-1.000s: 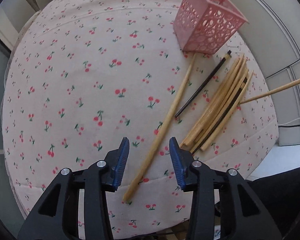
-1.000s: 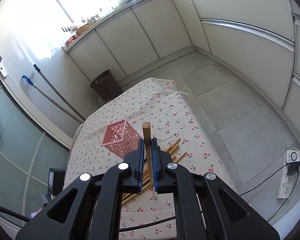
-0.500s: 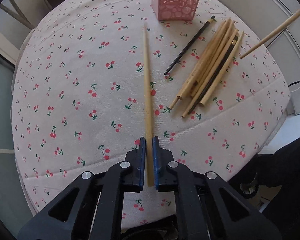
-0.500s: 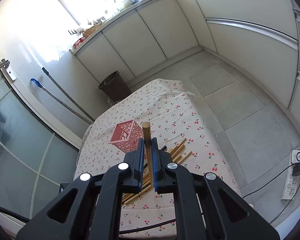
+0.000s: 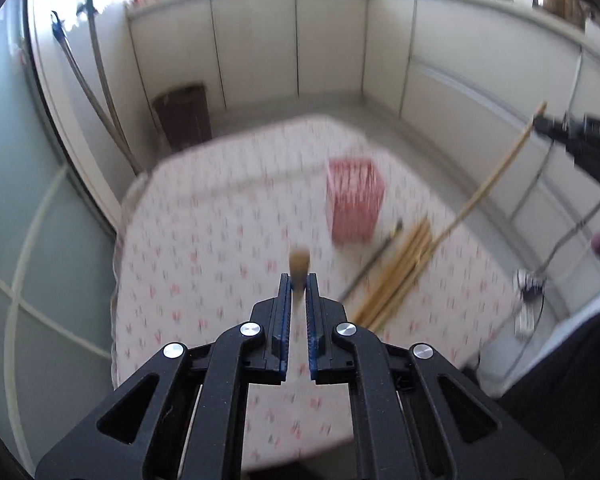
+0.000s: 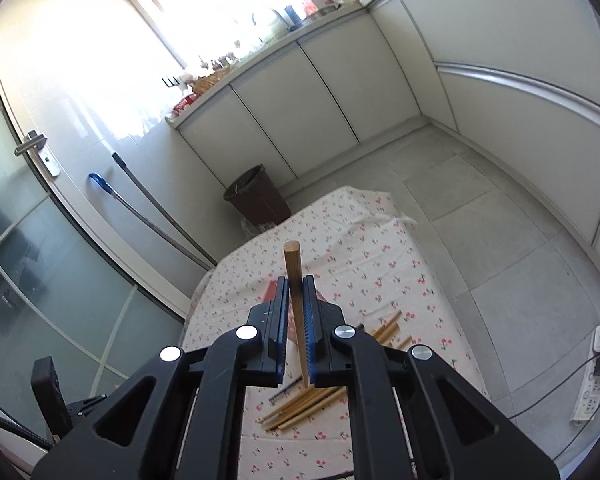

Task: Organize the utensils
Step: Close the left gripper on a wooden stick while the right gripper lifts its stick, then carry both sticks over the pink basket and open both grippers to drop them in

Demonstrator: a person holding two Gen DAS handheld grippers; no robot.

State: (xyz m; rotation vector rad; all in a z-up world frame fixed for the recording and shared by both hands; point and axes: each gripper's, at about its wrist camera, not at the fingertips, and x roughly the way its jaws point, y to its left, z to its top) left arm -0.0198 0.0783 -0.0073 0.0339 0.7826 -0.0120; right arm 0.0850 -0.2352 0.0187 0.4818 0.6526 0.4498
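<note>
Above the bench, which carries a cherry-print cloth, the left gripper has its jaws clamped on a wooden chopstick; the stick points forward along the fingers and only its blunt end shows past the tips. The left wrist view is motion-blurred, so fine detail on the cloth cannot be read. In that view the pink perforated basket stands upright on the bench at about 1 o'clock from the left gripper, and the bundle of chopsticks lies flat on the cloth at about 3 o'clock, just below and to the right of the basket. One dark chopstick lies along the bundle's left edge. The right gripper is raised above the bench, and its jaws are clamped on a second wooden chopstick, which stands nearly upright between the blue pads. In the left wrist view this stick slopes from the right gripper at 2 o'clock down toward the bundle. In the right wrist view the bundle lies below the jaws, and the basket is mostly hidden behind them. A brown waste bin stands on the floor past the far end of the bench.
</note>
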